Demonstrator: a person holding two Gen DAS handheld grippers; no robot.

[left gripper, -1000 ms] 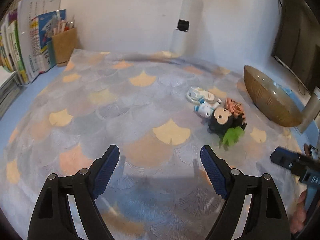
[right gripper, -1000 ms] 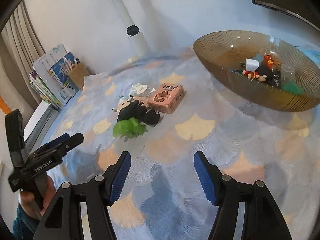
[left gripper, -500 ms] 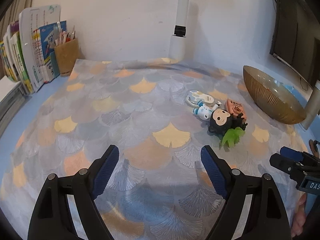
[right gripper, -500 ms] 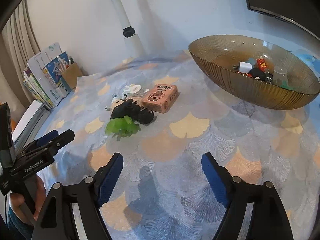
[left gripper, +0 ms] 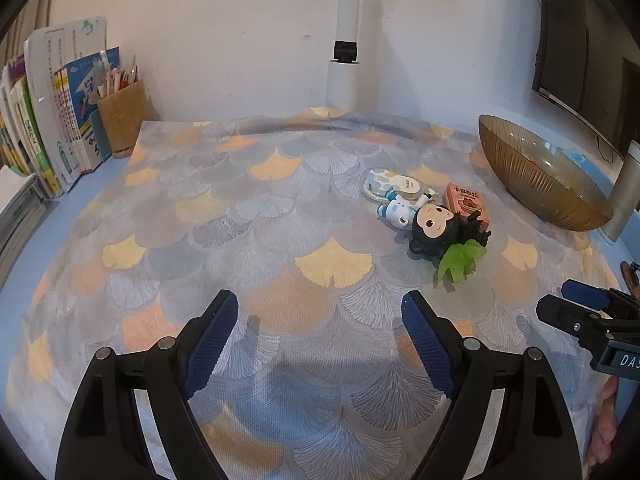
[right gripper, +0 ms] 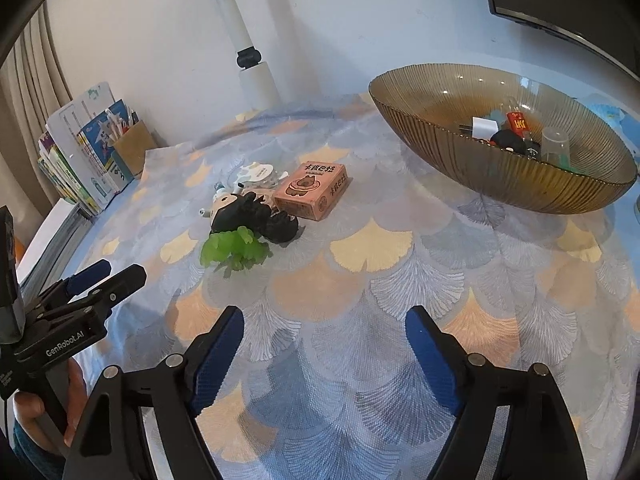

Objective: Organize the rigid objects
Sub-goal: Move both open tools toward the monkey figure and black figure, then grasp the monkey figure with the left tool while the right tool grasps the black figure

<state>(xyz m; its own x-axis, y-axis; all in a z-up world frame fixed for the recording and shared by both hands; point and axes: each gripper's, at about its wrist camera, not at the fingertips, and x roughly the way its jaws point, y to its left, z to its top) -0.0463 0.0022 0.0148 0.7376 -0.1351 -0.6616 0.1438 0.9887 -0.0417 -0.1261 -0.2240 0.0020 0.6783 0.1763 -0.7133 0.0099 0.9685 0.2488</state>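
Two hand-held tongs hover over a desk (left gripper: 60, 216) covered by a fan-patterned cloth (left gripper: 280, 208). The left tongs (left gripper: 320, 336) stand wide with nothing between them. The right tongs (right gripper: 324, 344) are opening and also hold nothing; only cloth lies beneath each.

This looks like the gap between pickups: part of the sorting appears done, since the ribbed amber glass bowl (right gripper: 472, 136), at two o'clock in the right view, already holds several small items, too jumbled to count.

Still loose is one cluster at eleven o'clock in the right view, one o'clock in the left view, well apart from the bowl. Counted: one black monkey figurine (left gripper: 434, 226), one green plastic plant (right gripper: 236, 250) touching it on the near side, one pink carton (right gripper: 312, 191) just beyond, one small white-and-blue figure (left gripper: 398, 212), and one flat blister pack (left gripper: 390, 186) at the back. Five things.

The next move likely calls for reaching toward the cluster and closing on one item, the plant being nearest, without dragging its neighbours.
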